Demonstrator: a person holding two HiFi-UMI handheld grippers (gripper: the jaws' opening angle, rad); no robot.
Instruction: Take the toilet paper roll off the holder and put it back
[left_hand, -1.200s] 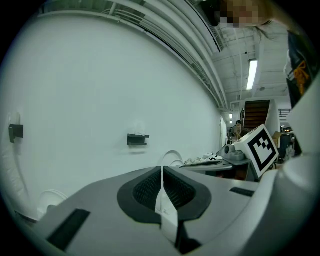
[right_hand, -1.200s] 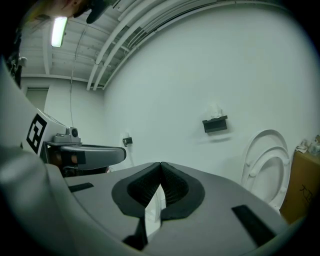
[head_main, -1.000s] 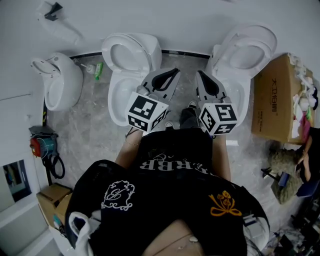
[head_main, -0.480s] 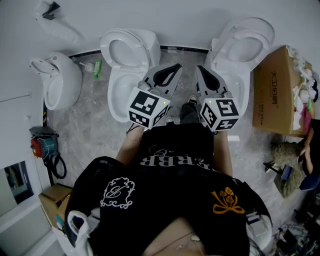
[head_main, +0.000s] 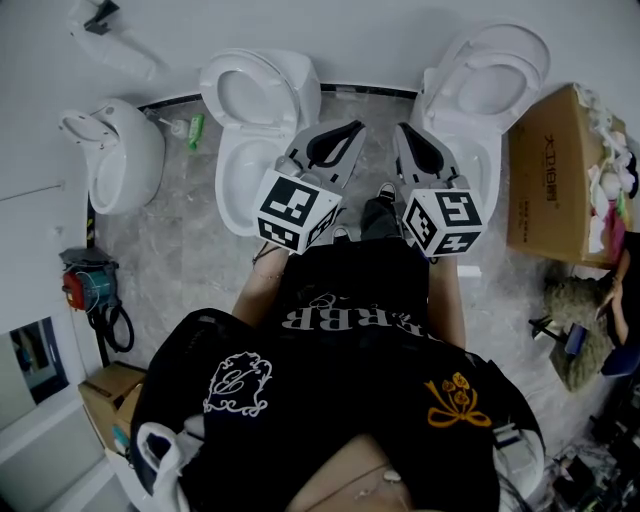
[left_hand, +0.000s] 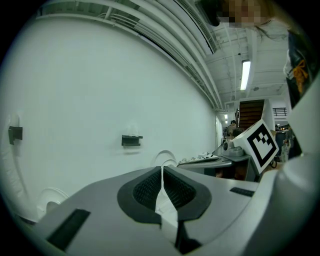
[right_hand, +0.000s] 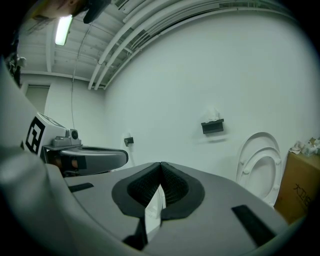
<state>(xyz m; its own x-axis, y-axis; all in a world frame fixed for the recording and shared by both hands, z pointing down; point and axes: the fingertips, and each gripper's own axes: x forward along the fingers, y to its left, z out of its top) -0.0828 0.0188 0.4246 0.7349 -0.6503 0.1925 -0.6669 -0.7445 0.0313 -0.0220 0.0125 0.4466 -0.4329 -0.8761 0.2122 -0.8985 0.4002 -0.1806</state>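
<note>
Left hand-held gripper (left_hand: 161, 168): jaws pressed together, nothing between. Right hand-held gripper (right_hand: 160, 165): closed too, empty. Both held side by side between left toilet (head_main: 255, 105) and right toilet (head_main: 490, 85). Toilet paper roll (right_hand: 214, 114): faint white shape atop black wall holder (right_hand: 212, 126), well apart from both.

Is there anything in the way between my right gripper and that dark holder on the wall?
Nothing visible does. The right gripper, shut and empty, has only open air between it and the dark holder. The toilet with its raised lid stands lower and right of the holder, off that line.
</note>
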